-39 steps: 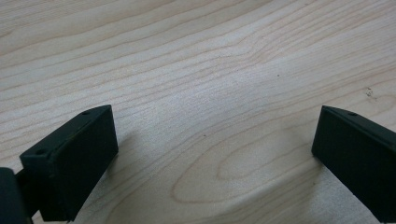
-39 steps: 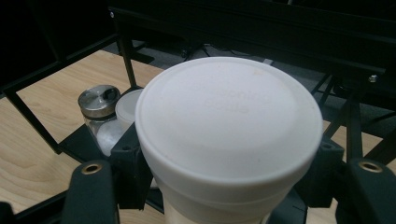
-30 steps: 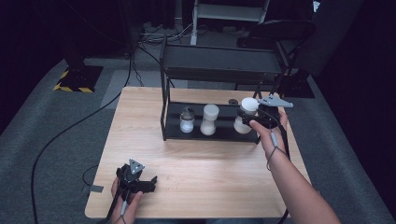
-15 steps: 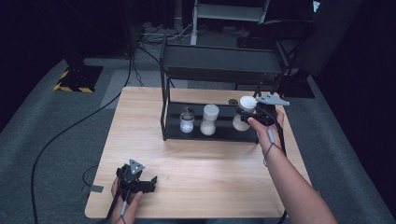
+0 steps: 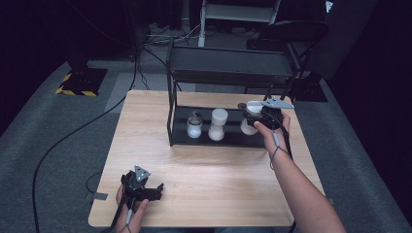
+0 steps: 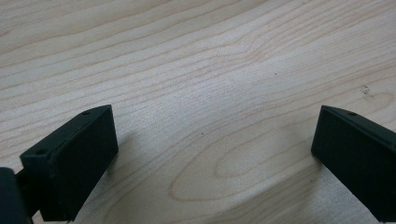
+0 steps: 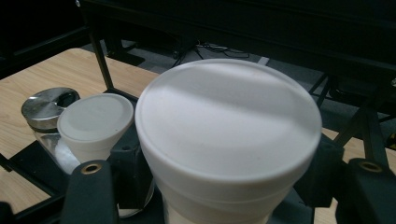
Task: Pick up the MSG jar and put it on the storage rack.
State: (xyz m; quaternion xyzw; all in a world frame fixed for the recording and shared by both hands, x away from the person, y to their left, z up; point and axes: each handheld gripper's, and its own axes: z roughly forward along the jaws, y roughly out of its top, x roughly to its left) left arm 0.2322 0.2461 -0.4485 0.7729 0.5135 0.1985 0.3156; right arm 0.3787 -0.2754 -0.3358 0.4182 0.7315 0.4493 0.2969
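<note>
On the lower shelf of a black metal rack (image 5: 228,73), at its right end, the right tongs (image 5: 252,115) grip a white-lidded jar (image 5: 249,124), their jaws closed against its sides just below the lid. Seen from the right gripper view, the jar (image 7: 229,140) sits squarely between the two black jaws, its broad white lid facing the camera. Beside it on the same shelf stand a second white-lidded jar (image 5: 217,124) and, further left, a small glass shaker with a metal cap (image 5: 194,124); both also appear behind the held jar in the right gripper view, the white lid (image 7: 95,119) next to the metal cap (image 7: 49,107). The rack stands toward the far side of a light wooden desk (image 5: 209,179), with the person's right forearm reaching across the desk from the near edge to the shelf. At the near left corner of the desk, well apart from the rack, the left tongs (image 5: 145,189) rest low over the bare wood in the person's left hand, jaws spread wide with nothing between them, as the left gripper view (image 6: 215,154) confirms.
</note>
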